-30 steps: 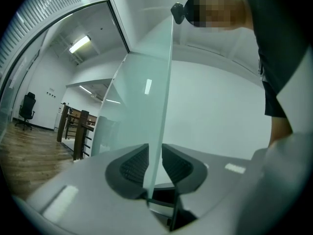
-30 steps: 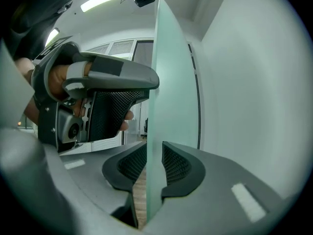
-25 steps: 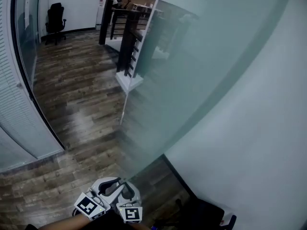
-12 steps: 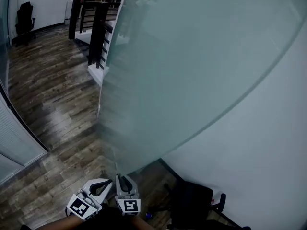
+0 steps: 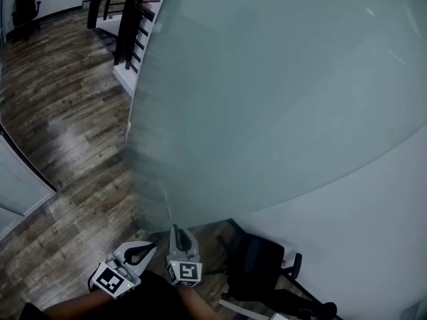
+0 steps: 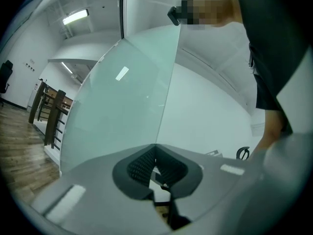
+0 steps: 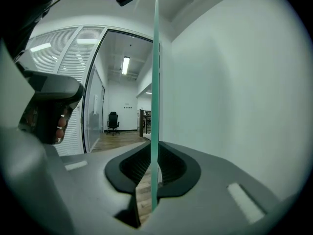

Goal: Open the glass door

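The glass door (image 5: 267, 99) is swung well open, standing close to the white wall (image 5: 373, 232), free edge facing the person. The right hand-held gripper (image 5: 175, 232) has that edge between its jaws. They've just been closing, and the pads look snug on the glass. The left hand-held gripper (image 5: 150, 247) sits just beside it, pressed together on nothing. I'd call this mid-swing. Next is probably walking the edge further toward the wall, pinch kept square so it doesn't slip.
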Action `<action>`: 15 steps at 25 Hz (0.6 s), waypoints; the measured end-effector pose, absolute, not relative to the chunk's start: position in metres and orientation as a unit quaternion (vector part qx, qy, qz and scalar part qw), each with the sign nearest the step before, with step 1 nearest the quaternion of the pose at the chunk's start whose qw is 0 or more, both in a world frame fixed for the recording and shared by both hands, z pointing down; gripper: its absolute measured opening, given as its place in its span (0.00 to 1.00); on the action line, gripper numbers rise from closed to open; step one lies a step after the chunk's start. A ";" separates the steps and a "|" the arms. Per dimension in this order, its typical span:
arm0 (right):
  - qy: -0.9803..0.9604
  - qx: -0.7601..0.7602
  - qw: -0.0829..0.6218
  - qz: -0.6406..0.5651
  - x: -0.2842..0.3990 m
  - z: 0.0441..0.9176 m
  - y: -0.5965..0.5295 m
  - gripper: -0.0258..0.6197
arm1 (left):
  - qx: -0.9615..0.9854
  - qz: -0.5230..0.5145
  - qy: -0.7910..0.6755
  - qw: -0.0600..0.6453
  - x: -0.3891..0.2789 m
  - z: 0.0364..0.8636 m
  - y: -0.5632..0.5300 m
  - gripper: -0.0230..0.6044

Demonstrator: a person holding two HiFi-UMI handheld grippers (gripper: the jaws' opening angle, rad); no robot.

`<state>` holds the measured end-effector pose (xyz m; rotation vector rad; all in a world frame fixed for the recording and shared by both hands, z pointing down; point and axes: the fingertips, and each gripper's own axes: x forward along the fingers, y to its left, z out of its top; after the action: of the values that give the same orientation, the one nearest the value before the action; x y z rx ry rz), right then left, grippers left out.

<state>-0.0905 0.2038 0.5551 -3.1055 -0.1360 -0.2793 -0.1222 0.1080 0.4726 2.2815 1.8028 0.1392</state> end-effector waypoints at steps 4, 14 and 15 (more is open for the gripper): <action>-0.058 -0.994 0.017 -0.088 -0.095 0.549 0.220 0.11 | 0.769 0.050 0.626 0.121 -0.128 0.472 0.110 0.04; -0.070 -0.994 0.027 -0.079 -0.103 0.558 0.271 0.12 | 0.746 0.082 0.651 0.112 -0.134 0.494 0.128 0.04; -0.070 -0.994 0.030 -0.077 -0.104 0.559 0.274 0.12 | 0.748 0.081 0.650 0.110 -0.133 0.495 0.132 0.04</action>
<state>-0.1036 0.2745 0.5586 -3.0653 -0.2147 -0.2366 -0.1332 0.1319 0.4949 2.1977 1.9108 0.2381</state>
